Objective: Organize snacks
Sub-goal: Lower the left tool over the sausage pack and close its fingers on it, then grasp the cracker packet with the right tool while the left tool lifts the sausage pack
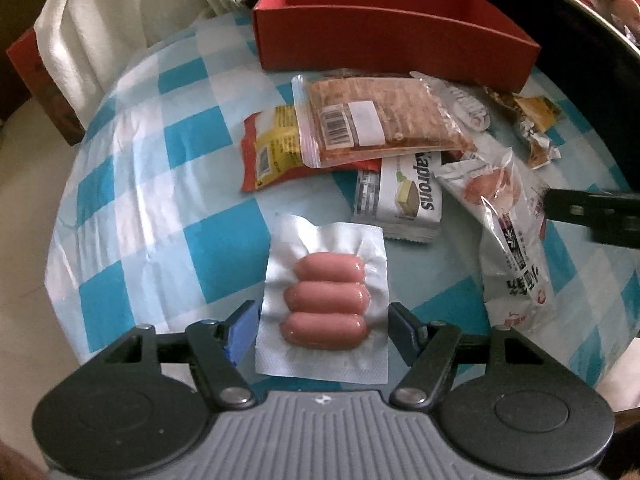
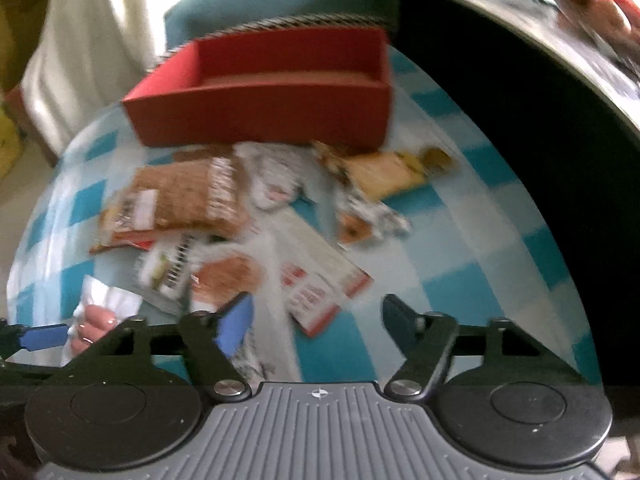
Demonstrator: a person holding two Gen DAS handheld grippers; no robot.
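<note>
Left wrist view: the left gripper (image 1: 324, 320) is spread wide around the vacuum-sealed sausage pack (image 1: 326, 300), probably lined up for a grab toward the empty red box (image 1: 384, 36), while the right gripper (image 2: 316, 320) is also held apart, unloaded.

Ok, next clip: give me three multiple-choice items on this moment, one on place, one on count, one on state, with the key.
1. Where is the sausage pack?
A. in the red box
B. between the left tool's fingers, on the cloth
C. under the Kaprons pack

2. How many sausages are in it?
A. two
B. three
C. five

3. What does the red box hold?
A. nothing visible
B. the brown zip bag
C. the sausage pack

Key: B, the left tool is open, with one finger on either side of the pack; B, three pink links lie side by side; A, the visible interior is bare in both views.
</note>
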